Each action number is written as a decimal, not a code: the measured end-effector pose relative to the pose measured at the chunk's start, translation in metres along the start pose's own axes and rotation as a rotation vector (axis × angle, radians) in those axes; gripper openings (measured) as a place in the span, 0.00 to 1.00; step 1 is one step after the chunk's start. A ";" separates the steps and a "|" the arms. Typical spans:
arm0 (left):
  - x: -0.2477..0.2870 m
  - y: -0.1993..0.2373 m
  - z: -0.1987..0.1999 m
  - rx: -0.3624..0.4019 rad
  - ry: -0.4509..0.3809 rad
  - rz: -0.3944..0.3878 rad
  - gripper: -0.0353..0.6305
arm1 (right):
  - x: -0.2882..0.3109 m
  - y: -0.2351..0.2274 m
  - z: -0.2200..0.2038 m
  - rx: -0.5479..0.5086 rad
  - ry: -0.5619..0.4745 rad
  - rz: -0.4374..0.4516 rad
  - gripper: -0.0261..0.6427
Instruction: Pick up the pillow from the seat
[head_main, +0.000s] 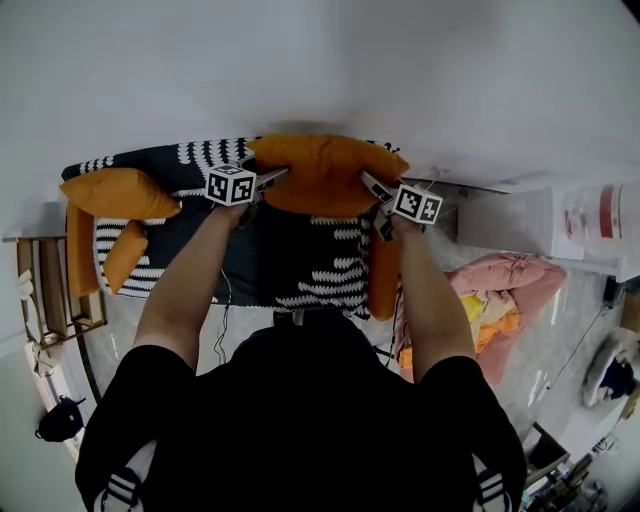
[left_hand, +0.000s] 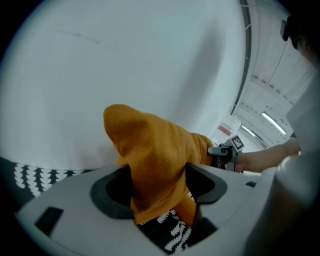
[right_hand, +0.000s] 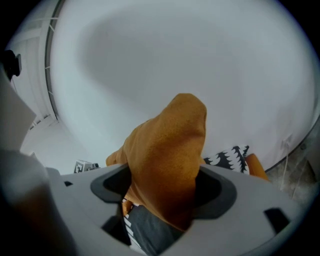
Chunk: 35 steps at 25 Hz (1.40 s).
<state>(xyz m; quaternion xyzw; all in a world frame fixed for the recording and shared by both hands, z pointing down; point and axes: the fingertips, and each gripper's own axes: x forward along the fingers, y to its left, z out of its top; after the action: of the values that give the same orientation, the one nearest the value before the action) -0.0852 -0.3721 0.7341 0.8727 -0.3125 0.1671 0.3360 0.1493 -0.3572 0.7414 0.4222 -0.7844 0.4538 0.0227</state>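
pillow (head_main: 325, 175): orange, upper centre, at far edge of seat (head_main: 300, 262) | left claw (head_main: 271, 181): pinching pillow's left corner | right claw (head_main: 373, 186): pinching right corner

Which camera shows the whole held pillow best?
Head view: the whole orange pillow shows, pinched at each end by the left gripper and right gripper. Each gripper view shows only a corner between its jaws.

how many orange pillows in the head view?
3: held pillow between left gripper and right gripper; second pillow at the left end of the sofa; smaller pillow below it. Others may be hidden.
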 end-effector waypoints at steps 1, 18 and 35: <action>-0.005 -0.003 0.003 0.005 -0.006 -0.004 0.53 | -0.003 0.006 0.002 -0.004 -0.009 0.001 0.59; -0.078 -0.052 0.075 0.062 -0.177 -0.067 0.53 | -0.047 0.087 0.039 -0.052 -0.131 0.045 0.58; -0.143 -0.102 0.110 0.155 -0.255 -0.119 0.53 | -0.107 0.169 0.063 -0.157 -0.240 0.079 0.58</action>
<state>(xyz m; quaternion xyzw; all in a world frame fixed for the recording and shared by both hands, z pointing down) -0.1160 -0.3271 0.5339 0.9271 -0.2863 0.0586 0.2346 0.1245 -0.2953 0.5426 0.4392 -0.8305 0.3379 -0.0562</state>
